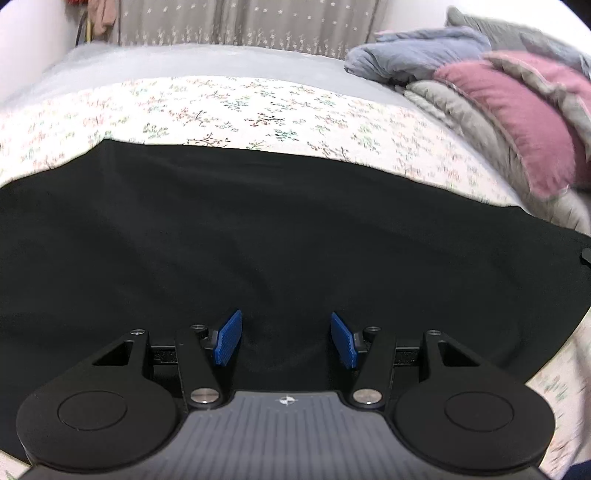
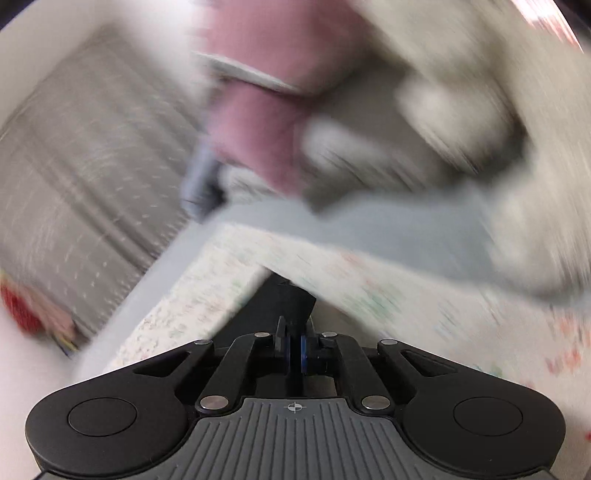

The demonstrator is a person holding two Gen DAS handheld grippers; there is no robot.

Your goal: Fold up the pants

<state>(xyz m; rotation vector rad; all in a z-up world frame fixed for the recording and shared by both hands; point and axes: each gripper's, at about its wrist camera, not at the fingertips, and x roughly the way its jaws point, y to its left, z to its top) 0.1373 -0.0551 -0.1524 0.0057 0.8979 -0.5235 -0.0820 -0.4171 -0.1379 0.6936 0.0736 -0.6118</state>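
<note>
Black pants (image 1: 258, 229) lie spread flat across the floral bedspread (image 1: 229, 107) and fill the middle of the left wrist view. My left gripper (image 1: 286, 338) is open just above the cloth, its blue pads (image 1: 229, 338) apart and empty. My right gripper (image 2: 294, 349) is shut on a corner of the black pants (image 2: 286, 299), which stick out in front of the closed pads. The right wrist view is heavily motion-blurred.
A pile of bedding sits at the right: a pink pillow (image 1: 517, 118), a grey quilt (image 1: 461, 110) and a blue-grey blanket (image 1: 410, 51). A patterned grey curtain (image 1: 243, 22) hangs behind the bed. The same pink pillow (image 2: 266, 122) shows blurred in the right wrist view.
</note>
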